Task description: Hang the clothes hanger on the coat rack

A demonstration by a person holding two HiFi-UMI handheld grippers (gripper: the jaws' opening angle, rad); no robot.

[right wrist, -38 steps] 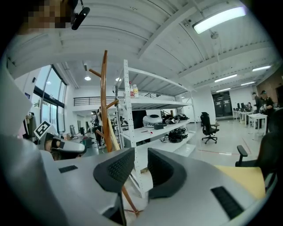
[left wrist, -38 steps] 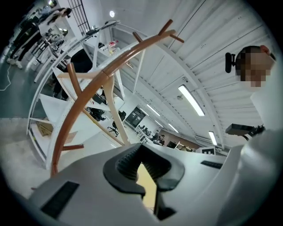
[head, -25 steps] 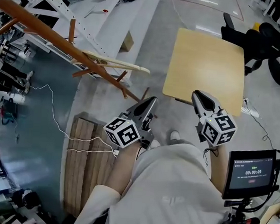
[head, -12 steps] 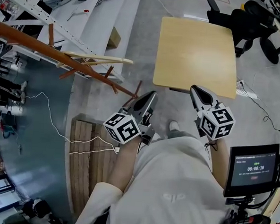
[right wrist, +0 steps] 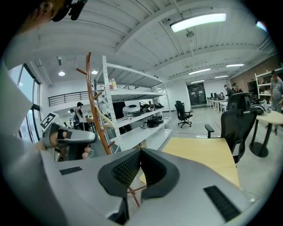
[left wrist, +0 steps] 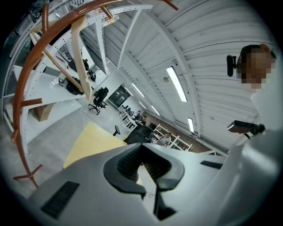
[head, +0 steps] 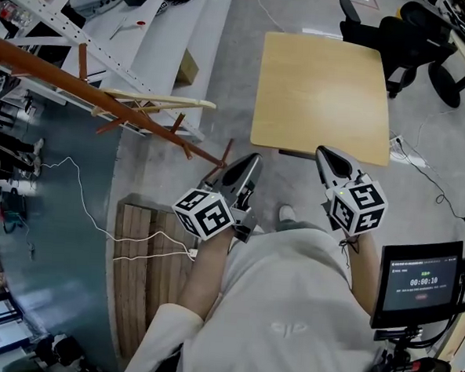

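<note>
A brown wooden coat rack (head: 104,101) leans across the upper left of the head view. A pale wooden clothes hanger (head: 155,99) hangs on one of its pegs. My left gripper (head: 251,162) is shut and empty, held low near the person's waist, well right of the rack's foot. My right gripper (head: 329,155) is also shut and empty, over the near edge of the table. In the left gripper view the coat rack (left wrist: 24,88) curves past the hanger (left wrist: 82,57), far beyond the gripper (left wrist: 141,150). The right gripper (right wrist: 139,154) faces the coat rack (right wrist: 95,106).
A light wooden table (head: 325,85) stands ahead, with black office chairs (head: 399,34) behind it. White metal shelving (head: 148,27) runs behind the rack. A wooden pallet (head: 145,270) and a white cable (head: 90,196) lie at left. A timer screen (head: 419,283) is at lower right.
The head view has shifted, so the rack and table sit higher in the picture. Both grippers stay shut and near the waist. The hanger stays on the rack.
</note>
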